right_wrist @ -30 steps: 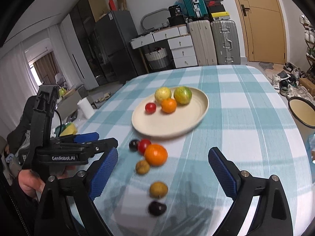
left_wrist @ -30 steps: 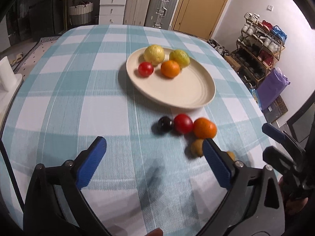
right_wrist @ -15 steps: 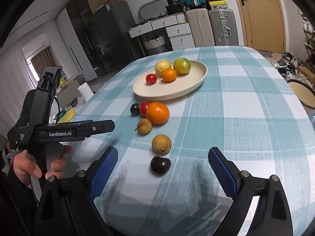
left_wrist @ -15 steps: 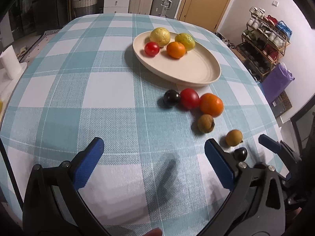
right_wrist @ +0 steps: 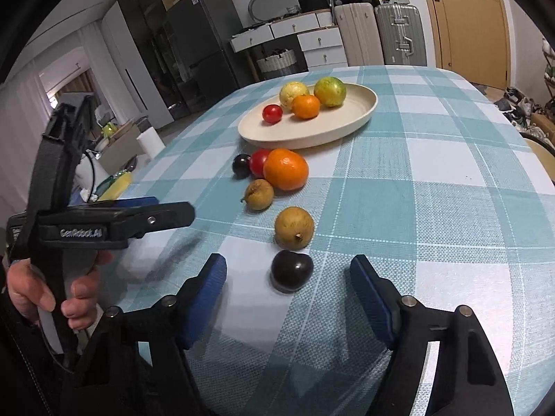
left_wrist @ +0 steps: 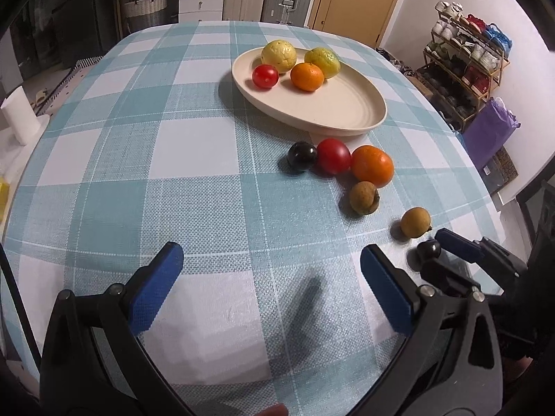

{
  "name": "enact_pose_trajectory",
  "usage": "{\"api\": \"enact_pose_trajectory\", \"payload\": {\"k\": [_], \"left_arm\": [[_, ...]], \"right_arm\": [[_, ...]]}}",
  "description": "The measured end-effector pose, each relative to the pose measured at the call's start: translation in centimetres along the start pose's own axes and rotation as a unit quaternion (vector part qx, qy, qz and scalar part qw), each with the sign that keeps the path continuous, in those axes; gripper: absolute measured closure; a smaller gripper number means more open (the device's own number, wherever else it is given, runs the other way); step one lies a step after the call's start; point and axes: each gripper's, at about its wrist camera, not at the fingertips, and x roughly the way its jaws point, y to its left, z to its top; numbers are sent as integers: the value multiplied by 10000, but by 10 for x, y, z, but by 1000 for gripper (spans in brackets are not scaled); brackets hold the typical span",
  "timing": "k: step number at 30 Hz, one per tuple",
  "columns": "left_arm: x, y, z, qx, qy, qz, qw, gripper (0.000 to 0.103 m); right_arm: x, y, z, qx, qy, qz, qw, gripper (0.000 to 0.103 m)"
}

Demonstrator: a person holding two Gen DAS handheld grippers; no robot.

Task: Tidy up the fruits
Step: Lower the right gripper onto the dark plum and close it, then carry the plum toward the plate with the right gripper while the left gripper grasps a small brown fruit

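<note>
Both the left gripper (left_wrist: 267,289) and right gripper (right_wrist: 288,293) hover with fingers apart over the tabletop (left_wrist: 194,152), the right one flanking a dark plum (right_wrist: 290,270) near the plate (right_wrist: 347,124) of fruit.

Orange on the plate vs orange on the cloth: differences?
The plate orange looks smaller than the cloth orange. The first sits in the cream plate among three other fruits; the second lies on the checked tablecloth against a red fruit. Both are round, orange and ungripped.
</note>
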Motion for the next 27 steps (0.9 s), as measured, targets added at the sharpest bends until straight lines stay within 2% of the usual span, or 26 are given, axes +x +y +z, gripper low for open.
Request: {"api": "enact_pose_trajectory", "payload": {"k": [1, 6, 7, 10, 14, 27], "left_arm": [[0, 0, 0, -1, 8, 7, 10000, 2], [0, 2, 0, -71, 38, 4, 10000, 2], [1, 1, 0, -80, 73, -16, 9999, 2], [1, -2, -1, -49, 98, -90, 9999, 2], [-3, -12, -1, 94, 49, -239, 9997, 2], [-4, -62, 3, 668, 149, -887, 9937, 2]], "right_arm": [[0, -1, 0, 19, 7, 16, 10000, 44], [0, -4, -1, 106, -31, 12, 9999, 55], [0, -7, -1, 159, -14, 64, 9999, 67], [0, -8, -3, 151, -7, 120, 9998, 77], [-2, 0, -6, -83, -84, 18, 9999, 78], [-23, -20, -6, 105, -390, -240, 9989, 78]]}}
